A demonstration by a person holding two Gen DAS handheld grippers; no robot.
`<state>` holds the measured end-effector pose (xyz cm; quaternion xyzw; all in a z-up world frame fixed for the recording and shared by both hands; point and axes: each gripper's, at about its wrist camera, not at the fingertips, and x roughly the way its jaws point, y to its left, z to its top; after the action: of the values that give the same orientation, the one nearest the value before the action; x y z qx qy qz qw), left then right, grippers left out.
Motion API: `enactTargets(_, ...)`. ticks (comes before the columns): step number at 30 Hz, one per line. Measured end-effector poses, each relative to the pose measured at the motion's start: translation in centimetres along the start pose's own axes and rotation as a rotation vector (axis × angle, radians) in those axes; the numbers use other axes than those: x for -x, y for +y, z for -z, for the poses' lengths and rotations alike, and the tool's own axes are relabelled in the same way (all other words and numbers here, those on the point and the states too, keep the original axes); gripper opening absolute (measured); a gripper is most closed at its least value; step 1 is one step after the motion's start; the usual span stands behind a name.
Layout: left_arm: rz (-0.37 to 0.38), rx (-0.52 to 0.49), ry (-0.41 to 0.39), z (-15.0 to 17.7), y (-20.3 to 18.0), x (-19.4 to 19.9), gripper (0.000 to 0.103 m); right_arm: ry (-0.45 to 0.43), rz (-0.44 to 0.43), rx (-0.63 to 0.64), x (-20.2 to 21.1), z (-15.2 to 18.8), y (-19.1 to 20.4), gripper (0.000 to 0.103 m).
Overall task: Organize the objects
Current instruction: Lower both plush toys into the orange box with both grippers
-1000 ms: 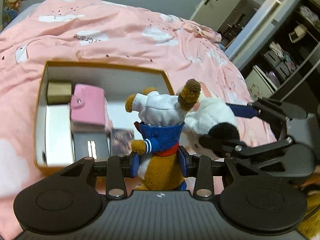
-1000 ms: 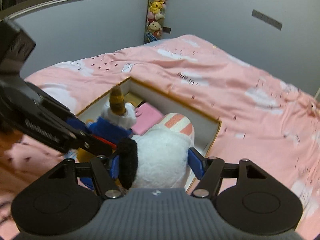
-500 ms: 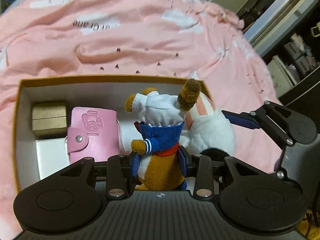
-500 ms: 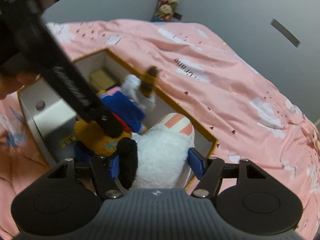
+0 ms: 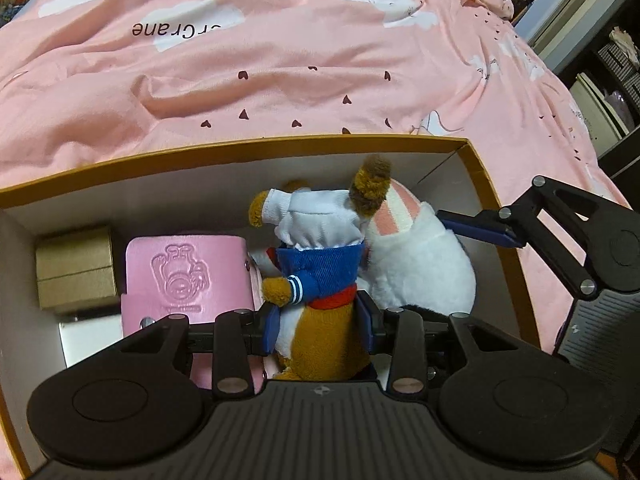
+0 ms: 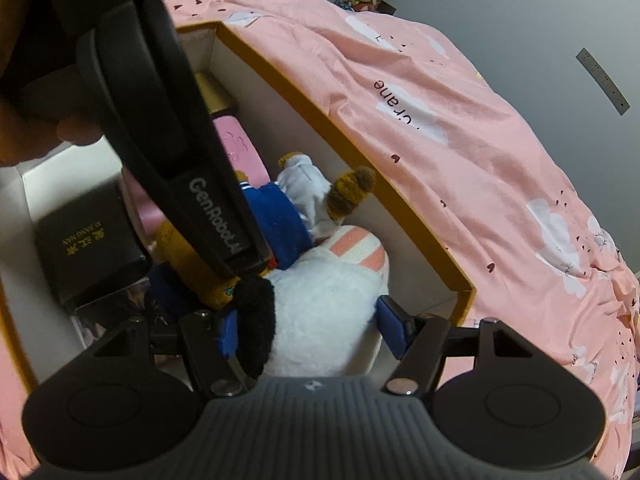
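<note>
While clamped, seemingly: two plush toys (image 5: 320,280), two claws (image 5: 318,330).

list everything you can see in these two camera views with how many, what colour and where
box: 1, orange rim, white inside, on the bed
bedspread: 1, pink with white clouds, under the box
brown plush: 1, brown, blue top, white hat, in the box
white plush: 1, white, striped ear, right of the brown plush
pink wallet: 1, in the box
gold box: 1, far left corner
black box: 1, gold lettering, in the box
left gripper: grips the brown plush
right gripper: grips the white plush
</note>
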<state>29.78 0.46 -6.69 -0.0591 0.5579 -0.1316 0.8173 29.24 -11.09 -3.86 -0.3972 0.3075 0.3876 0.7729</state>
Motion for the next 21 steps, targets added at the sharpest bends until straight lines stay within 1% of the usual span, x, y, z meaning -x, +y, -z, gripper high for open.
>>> enactTargets(4,-0.009,-0.011,0.016,-0.3,0.0,-1.0,0.043,0.012,-0.018,-0.004,-1.1,0.2,-0.2,0.069)
enactTargets(10,-0.006,0.019,0.046,-1.0,0.6,-2.8,0.043,0.034,-0.044,-0.017,-2.6,0.7,-0.3,0.069)
enactTargets(16,-0.005,0.042,0.065,-1.4,1.0,-3.9,0.044,0.035,-0.051,-0.022,-2.8,0.8,-0.4,0.071)
enactTargets(21,0.004,0.046,0.052,-1.4,1.1,-3.6,0.047,0.033,-0.065,-0.050,-2.2,0.9,-0.8,0.074)
